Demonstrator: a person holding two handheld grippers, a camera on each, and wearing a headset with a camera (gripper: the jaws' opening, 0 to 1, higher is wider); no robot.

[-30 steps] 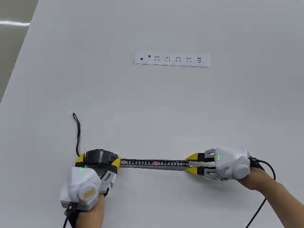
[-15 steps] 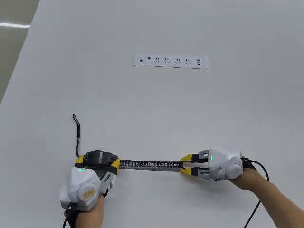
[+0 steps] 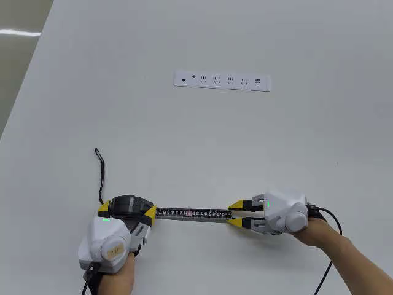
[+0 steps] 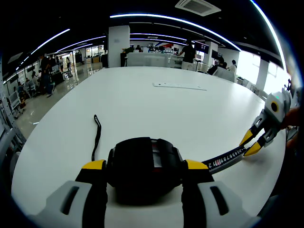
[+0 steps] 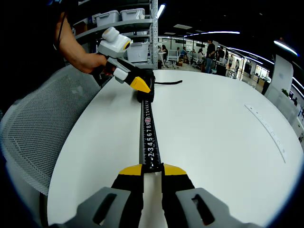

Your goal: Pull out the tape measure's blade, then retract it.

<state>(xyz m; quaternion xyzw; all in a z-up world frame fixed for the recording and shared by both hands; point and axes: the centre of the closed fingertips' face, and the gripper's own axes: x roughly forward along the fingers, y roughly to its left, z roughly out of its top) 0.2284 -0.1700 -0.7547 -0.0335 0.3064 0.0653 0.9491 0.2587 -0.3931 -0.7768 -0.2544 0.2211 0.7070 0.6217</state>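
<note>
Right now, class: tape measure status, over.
Left gripper shut on tape measure case. Right gripper shut on extended blade. Power strip lies well away.

Left claw [image 3: 127, 209] low left, jaws clamped wide; right claw [image 3: 235, 214] pointing toward it, jaws pinched narrow.

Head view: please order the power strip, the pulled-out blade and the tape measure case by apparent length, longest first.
1. power strip: longest, although farthest from the camera.
2. blade: its exposed stretch is slightly shorter.
3. tape measure case: clearly shortest, partly covered by the left gripper.
</note>
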